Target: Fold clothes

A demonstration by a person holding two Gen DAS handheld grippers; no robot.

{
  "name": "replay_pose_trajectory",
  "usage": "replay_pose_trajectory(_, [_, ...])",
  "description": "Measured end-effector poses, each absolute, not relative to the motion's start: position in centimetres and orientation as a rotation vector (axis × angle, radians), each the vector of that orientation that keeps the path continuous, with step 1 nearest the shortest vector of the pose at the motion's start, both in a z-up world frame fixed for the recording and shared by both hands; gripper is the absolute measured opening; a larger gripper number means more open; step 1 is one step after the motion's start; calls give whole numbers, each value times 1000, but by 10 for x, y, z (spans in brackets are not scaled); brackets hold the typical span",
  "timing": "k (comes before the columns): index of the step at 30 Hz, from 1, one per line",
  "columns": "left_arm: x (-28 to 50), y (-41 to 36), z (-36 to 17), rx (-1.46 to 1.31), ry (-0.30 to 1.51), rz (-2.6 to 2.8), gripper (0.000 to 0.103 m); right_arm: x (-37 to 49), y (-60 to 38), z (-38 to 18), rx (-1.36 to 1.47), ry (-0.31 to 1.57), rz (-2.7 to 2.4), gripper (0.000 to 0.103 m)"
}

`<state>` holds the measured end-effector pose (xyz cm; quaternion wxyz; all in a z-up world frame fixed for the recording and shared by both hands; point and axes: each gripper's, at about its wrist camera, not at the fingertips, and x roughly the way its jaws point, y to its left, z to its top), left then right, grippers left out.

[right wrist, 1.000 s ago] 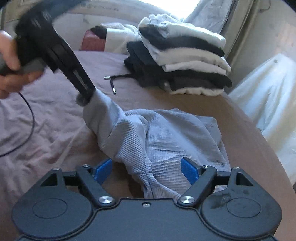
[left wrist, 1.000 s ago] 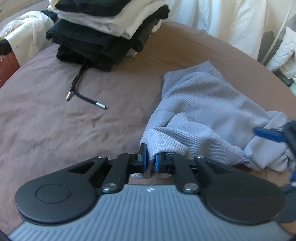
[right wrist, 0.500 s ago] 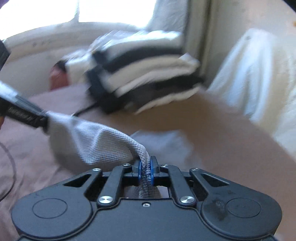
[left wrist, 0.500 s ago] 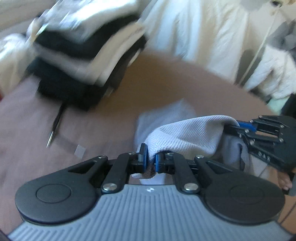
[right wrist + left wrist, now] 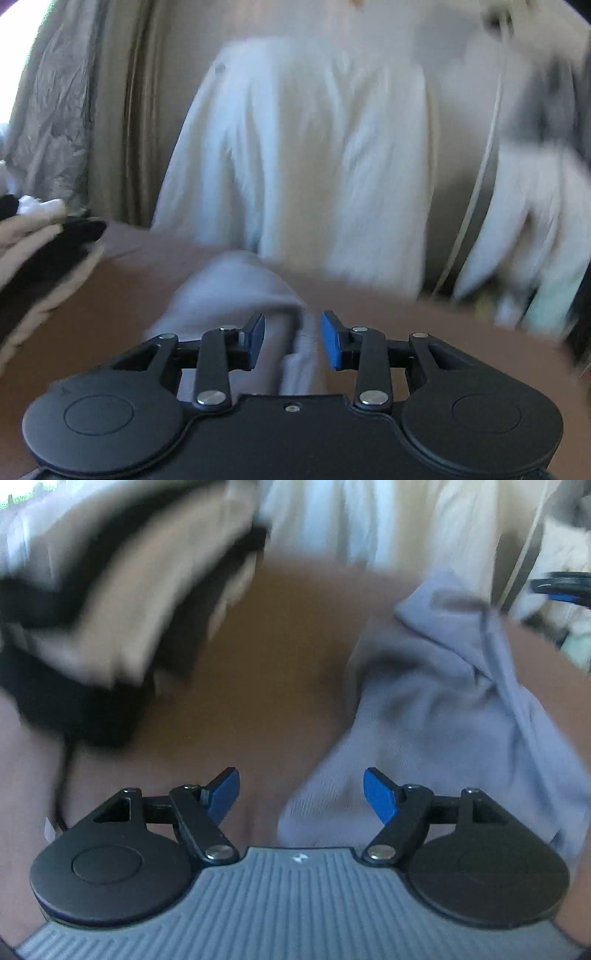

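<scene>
A grey-lilac ribbed garment (image 5: 443,701) lies crumpled on the brown bedsheet (image 5: 266,686). In the blurred left wrist view, my left gripper (image 5: 301,795) has its jaws opening. The garment's near corner lies loose between them, closer to the right pad, and neither pad presses on it. My right gripper (image 5: 293,339) is opening too. A fold of the garment (image 5: 236,291) runs under and between its blue pads without being pinched. From the left wrist view, only the tip of the right gripper (image 5: 561,587) shows, at the far right edge beyond the garment.
A tall stack of folded black and cream clothes (image 5: 110,609) stands on the bed just left of the garment, with a black drawstring (image 5: 62,775) hanging from it. White draped cloth (image 5: 314,166) and a curtain (image 5: 55,129) rise behind the bed's far edge.
Half a second ago both grippers were shut on the garment and held it lifted between them. Both have since opened and the garment has dropped onto the bed. Both views have swung sideways.
</scene>
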<state>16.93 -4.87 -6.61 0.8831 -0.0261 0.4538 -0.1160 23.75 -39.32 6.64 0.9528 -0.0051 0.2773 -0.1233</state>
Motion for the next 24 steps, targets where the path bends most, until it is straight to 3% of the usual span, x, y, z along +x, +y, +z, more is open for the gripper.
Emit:
replay_pose_trajectory(5, [171, -28, -113, -220, 1052, -266, 74, 134, -391, 14, 50, 685, -173, 47])
replay_pose_trajectory(12, [170, -43, -107, -238, 1055, -378, 74, 16, -383, -21, 11, 811, -108, 60])
replay_pose_trajectory(14, [168, -51, -107, -207, 1070, -381, 74, 10, -381, -25, 7, 828, -100, 66])
replay_pose_trajectory(16, [166, -56, -110, -173, 1082, -388, 74, 9, -378, -28, 5, 834, -108, 79])
replay_pose_trajectory(24, [167, -62, -116, -156, 1094, -391, 74, 42, -371, -45, 8, 885, -177, 82])
